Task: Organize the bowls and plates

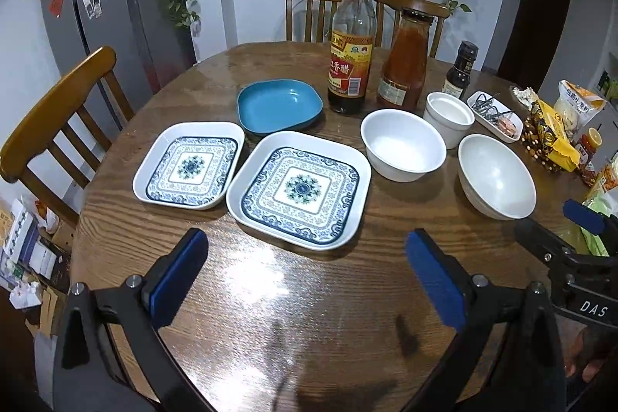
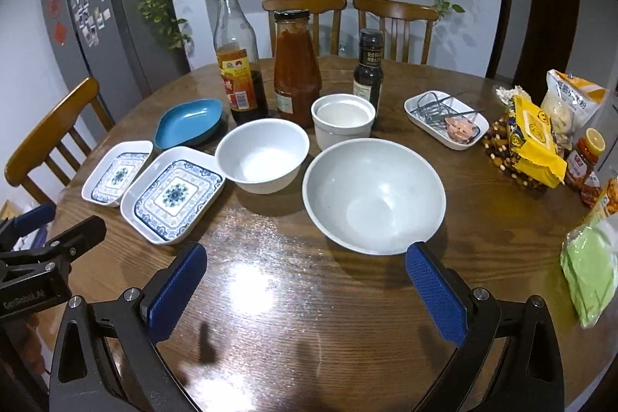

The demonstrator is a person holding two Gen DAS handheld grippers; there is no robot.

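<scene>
vinegar bottle (image 1: 350, 41) label "香醋", "DAS" on right hand-held gripper (image 1: 579, 238)

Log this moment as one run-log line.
left gripper open, empty | right gripper open, empty, near big bowl | plates, bowls unstacked on table

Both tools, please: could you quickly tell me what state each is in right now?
Left tool: open, holding nothing.
Right tool: open, holding nothing.
</scene>
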